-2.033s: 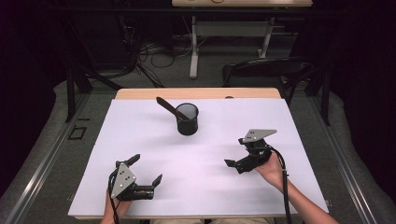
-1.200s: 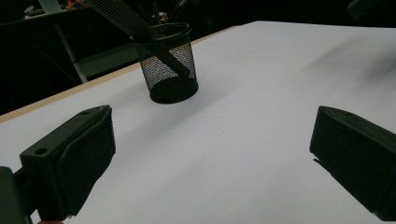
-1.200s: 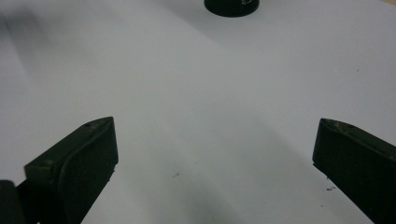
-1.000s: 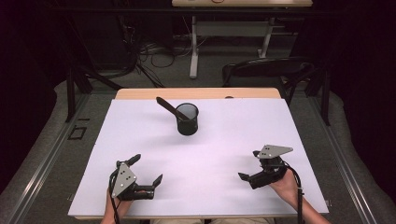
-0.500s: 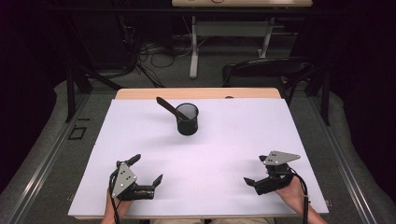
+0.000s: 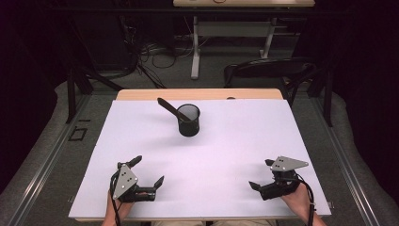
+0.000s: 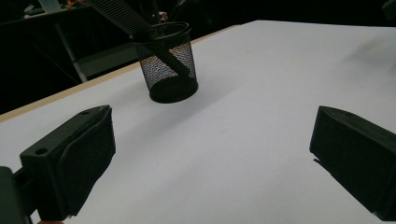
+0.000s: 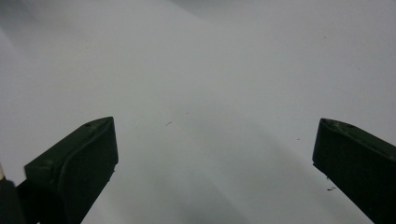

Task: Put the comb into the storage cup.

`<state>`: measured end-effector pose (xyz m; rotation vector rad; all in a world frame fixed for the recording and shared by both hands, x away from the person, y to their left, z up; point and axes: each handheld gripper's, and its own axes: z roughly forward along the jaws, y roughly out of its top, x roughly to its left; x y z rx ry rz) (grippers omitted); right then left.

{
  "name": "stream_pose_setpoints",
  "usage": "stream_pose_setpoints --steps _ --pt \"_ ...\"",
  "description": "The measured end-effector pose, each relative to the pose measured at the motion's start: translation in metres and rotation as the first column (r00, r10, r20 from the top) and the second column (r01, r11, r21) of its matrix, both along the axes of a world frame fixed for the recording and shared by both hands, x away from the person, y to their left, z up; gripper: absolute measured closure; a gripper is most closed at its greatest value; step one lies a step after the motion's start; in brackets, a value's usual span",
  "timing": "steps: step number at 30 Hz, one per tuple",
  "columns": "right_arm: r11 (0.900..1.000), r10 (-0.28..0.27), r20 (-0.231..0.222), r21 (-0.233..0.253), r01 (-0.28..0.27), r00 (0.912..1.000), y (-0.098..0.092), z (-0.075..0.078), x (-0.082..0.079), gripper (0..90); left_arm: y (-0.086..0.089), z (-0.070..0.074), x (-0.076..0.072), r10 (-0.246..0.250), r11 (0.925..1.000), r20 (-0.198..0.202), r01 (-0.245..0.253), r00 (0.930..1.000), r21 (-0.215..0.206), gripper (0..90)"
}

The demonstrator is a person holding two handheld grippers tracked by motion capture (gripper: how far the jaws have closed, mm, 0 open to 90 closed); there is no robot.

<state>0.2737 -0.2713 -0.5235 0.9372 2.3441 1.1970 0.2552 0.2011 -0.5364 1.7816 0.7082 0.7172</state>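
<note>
Mesh cup (image 6: 189,120) holding a comb (image 6: 170,109) is standing toward the desk's (image 6: 235,141) far edge, lying slightly nearer the released left claw (image 6: 147,175) than the released right claw (image 6: 261,175).

Both handheld units match: left gripper (image 6: 147,170) and right gripper (image 6: 261,173) are black-bodied with two blocky black jaws, padded inner faces, a small hole near each tip, a grey three-cornered top plate with dark dots, black cable trailing back.
</note>
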Motion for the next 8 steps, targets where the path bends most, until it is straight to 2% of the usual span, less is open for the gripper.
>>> stream_pose_setpoints --steps 3,8 --pt "1.0 -0.005 -0.001 0.003 0.005 1.0 -0.001 -0.001 -0.0015 0.0 0.0001 0.0005 -0.0004 0.001 1.0 0.003 -0.001 1.0 0.002 0.2" --pt "1.0 -0.018 0.025 0.011 0.018 0.9995 -0.0042 -0.0007 -0.0034 0.0 0.0001 0.0004 0.0004 0.009 0.9999 -0.004 -0.009 0.9999 0.005 0.2"
